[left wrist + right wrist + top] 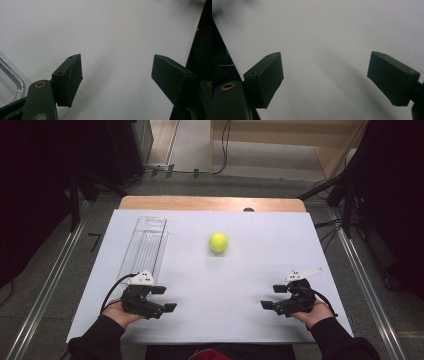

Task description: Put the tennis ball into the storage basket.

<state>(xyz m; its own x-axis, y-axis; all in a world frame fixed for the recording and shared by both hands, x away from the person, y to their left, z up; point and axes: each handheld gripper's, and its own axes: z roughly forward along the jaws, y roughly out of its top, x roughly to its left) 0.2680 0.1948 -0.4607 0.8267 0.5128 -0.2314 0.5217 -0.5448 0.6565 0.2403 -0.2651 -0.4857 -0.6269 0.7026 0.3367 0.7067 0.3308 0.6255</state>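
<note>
A yellow-green tennis ball (pixel 218 242) rests on the white table sheet (pixel 250 265), past the middle. To its left lies a long clear plastic tray (pixel 144 245), lengthwise and with nothing in it; its rounded corner (pixel 12 83) shows at the left of the left gripper view. My left gripper (pixel 164 298) sits near the front left, just below the tray's near end, jaws wide apart over bare sheet (pixel 117 72). My right gripper (pixel 274 296) rests at the front right, jaws also spread with nothing between them (pixel 324 77). Both jaw pairs point inward toward the table's centre.
A wooden table edge (pixel 210 203) runs behind the sheet. Metal rails (pixel 45 290) flank the table on the floor, with dark stands and cables at the back corners. A person's dark-sleeved forearms (pixel 100 340) come in from the bottom.
</note>
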